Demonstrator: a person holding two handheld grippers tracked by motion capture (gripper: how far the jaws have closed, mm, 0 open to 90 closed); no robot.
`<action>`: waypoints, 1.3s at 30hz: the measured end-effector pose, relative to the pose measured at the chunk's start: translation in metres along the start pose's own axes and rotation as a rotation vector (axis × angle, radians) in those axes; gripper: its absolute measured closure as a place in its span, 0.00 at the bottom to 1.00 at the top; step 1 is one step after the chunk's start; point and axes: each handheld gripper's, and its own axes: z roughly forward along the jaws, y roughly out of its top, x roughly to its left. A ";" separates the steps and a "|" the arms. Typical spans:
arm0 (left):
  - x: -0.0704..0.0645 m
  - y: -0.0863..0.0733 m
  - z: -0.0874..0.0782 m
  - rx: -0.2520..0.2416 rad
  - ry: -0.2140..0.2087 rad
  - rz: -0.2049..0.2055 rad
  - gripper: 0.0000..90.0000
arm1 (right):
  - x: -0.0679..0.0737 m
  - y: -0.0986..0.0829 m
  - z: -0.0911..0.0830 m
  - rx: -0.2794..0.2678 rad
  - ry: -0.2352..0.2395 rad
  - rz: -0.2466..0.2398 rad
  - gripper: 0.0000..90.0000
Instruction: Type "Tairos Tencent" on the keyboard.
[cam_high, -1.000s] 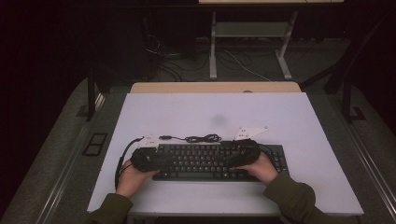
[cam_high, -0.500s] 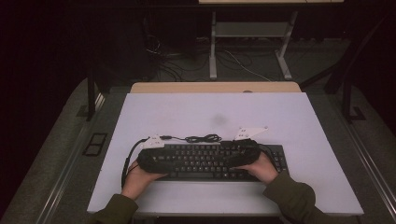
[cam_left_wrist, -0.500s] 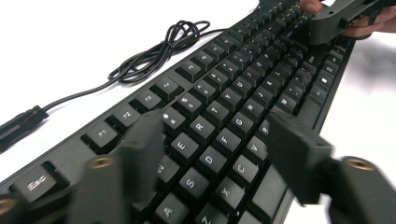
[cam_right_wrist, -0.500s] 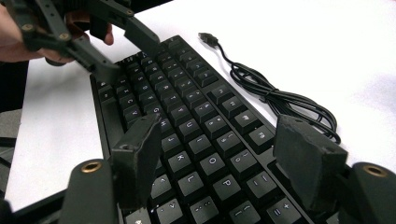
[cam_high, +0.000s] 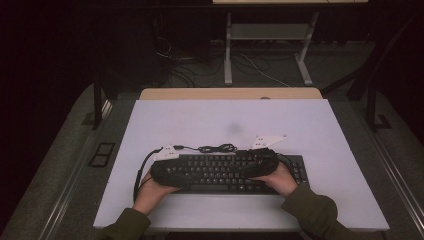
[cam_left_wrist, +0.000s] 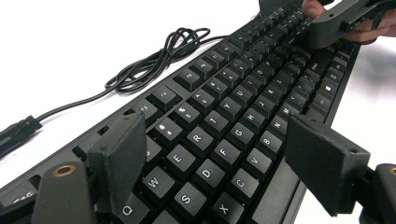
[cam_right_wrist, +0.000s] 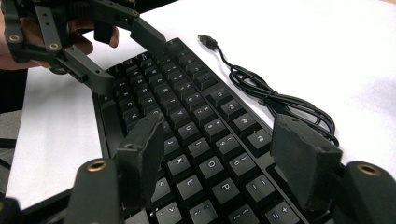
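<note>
Here the keyboard lies flat near the table's front edge, its cable coiled just behind. The left gripper hangs over the left-hand keys, jaws spread across the rows. The right gripper hangs over the right-hand keys, jaws likewise spread, pinching nothing.

The white table takes up the middle of the high view. A strip of light wood lies along its far edge. Beyond the table, on the dark floor, stands a pale metal frame with loose cables beside its legs. Left of the table, a small dark floor plate sits in the grey flooring.
</note>
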 end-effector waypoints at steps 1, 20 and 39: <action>0.000 0.000 0.000 -0.001 0.001 0.000 0.23 | 0.000 0.000 0.000 0.003 0.003 0.000 0.40; 0.001 0.000 0.001 -0.012 0.000 -0.002 0.21 | -0.001 0.012 0.021 0.030 0.032 0.000 0.62; 0.001 -0.001 0.001 -0.018 0.002 0.003 0.21 | 0.004 0.011 0.033 0.101 0.063 -0.021 0.97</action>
